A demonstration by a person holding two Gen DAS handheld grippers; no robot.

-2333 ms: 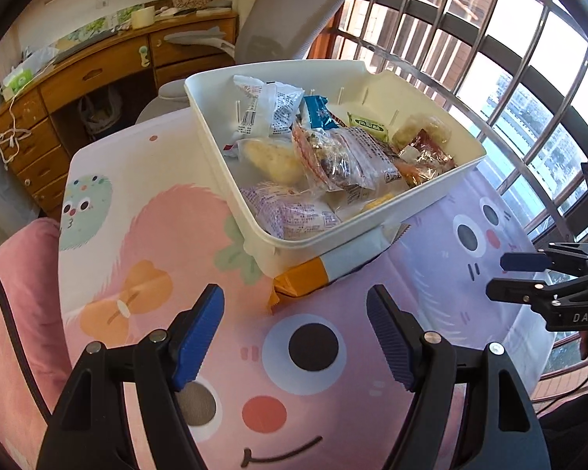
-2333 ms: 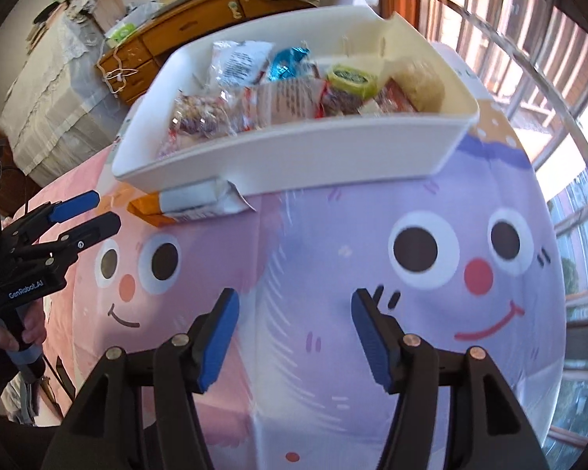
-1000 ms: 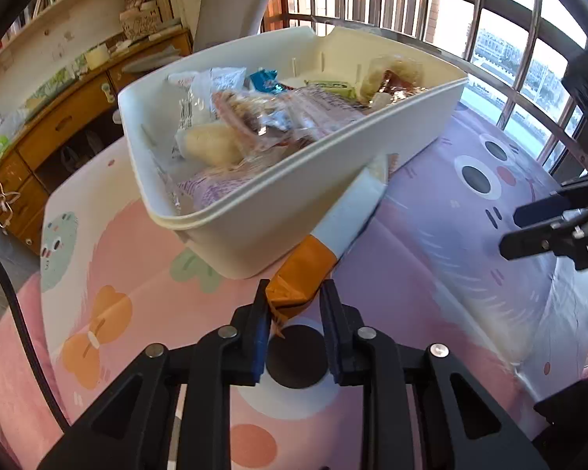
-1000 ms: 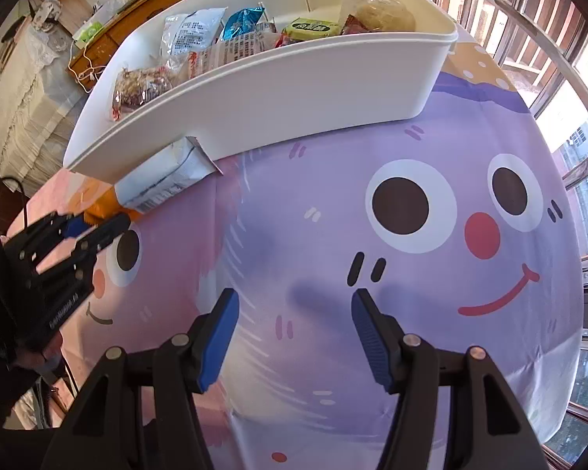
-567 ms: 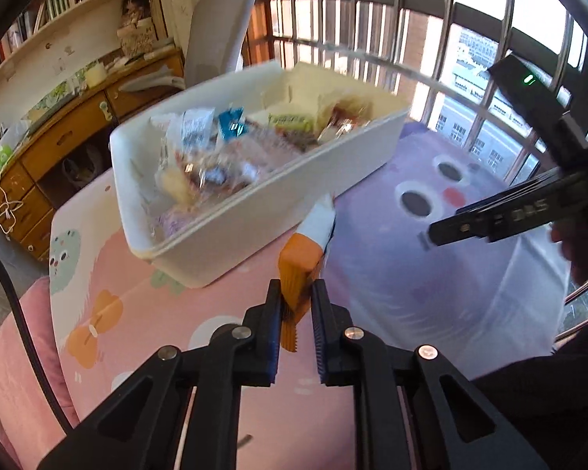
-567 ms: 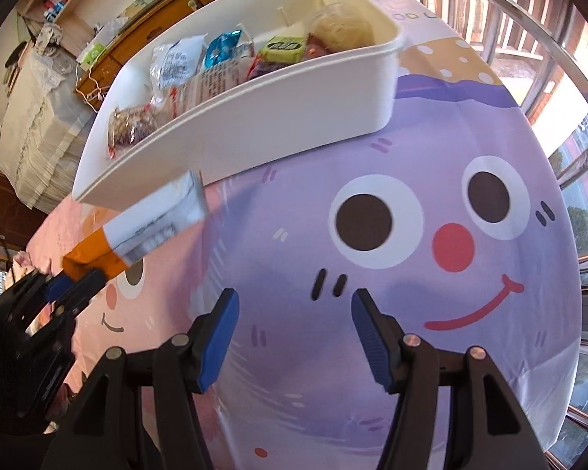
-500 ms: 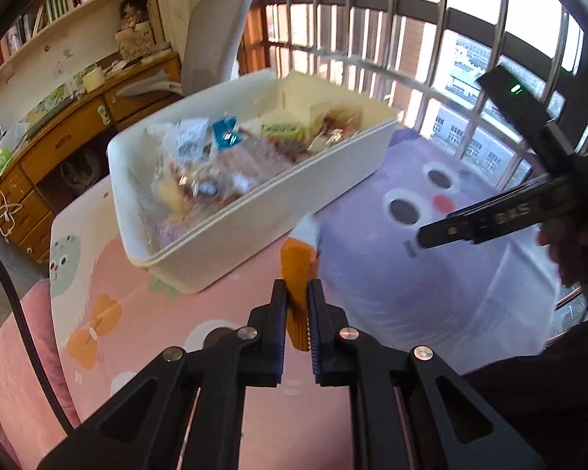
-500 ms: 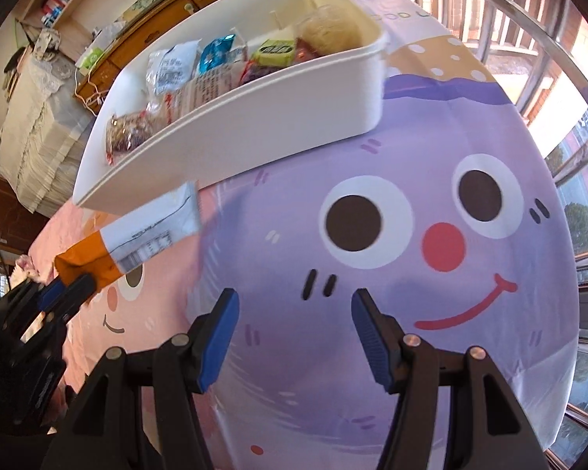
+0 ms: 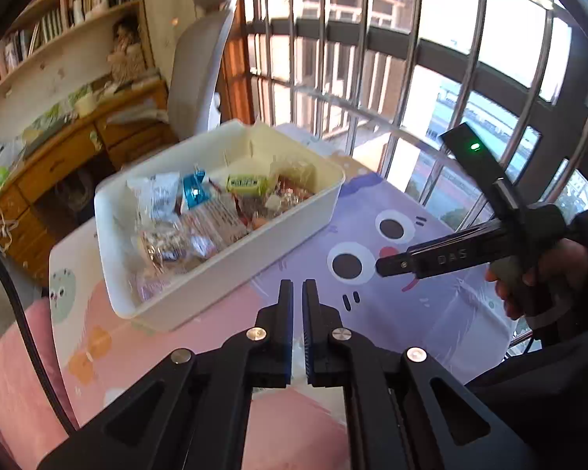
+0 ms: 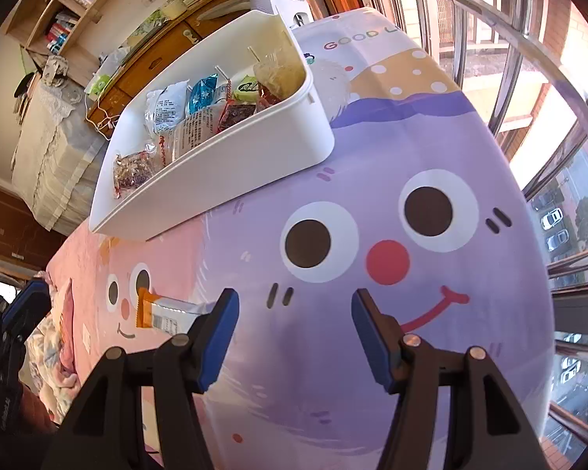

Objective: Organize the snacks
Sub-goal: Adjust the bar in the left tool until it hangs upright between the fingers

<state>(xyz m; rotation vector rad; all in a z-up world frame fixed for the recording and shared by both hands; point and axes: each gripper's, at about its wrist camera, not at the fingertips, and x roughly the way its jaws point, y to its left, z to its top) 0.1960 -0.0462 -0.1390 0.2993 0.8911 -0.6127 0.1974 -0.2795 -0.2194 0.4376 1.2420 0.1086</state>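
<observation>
A white bin (image 9: 231,270) full of wrapped snacks stands on the cartoon tablecloth; it also shows in the right wrist view (image 10: 231,164). An orange and silver snack packet (image 10: 164,311) lies flat on the pink part of the cloth, near the table's edge. My left gripper (image 9: 298,293) is high above the table with its jaws nearly together and nothing visible between them; it shows at the left edge of the right wrist view (image 10: 23,305), apart from the packet. My right gripper (image 10: 294,305) is open and empty over the purple face; it shows in the left wrist view (image 9: 388,266).
The tablecloth (image 10: 411,156) covers a round table. A window grille (image 9: 411,58) runs along the far side. A grey chair (image 9: 200,70) and a wooden desk (image 9: 58,164) stand behind the bin. Pink bedding (image 10: 62,337) lies beside the table.
My left gripper lifted the orange packet from under the bin's edge and pulled back. The packet now lies on the pink cloth and the gripper is higher. My right gripper pulled back slightly.
</observation>
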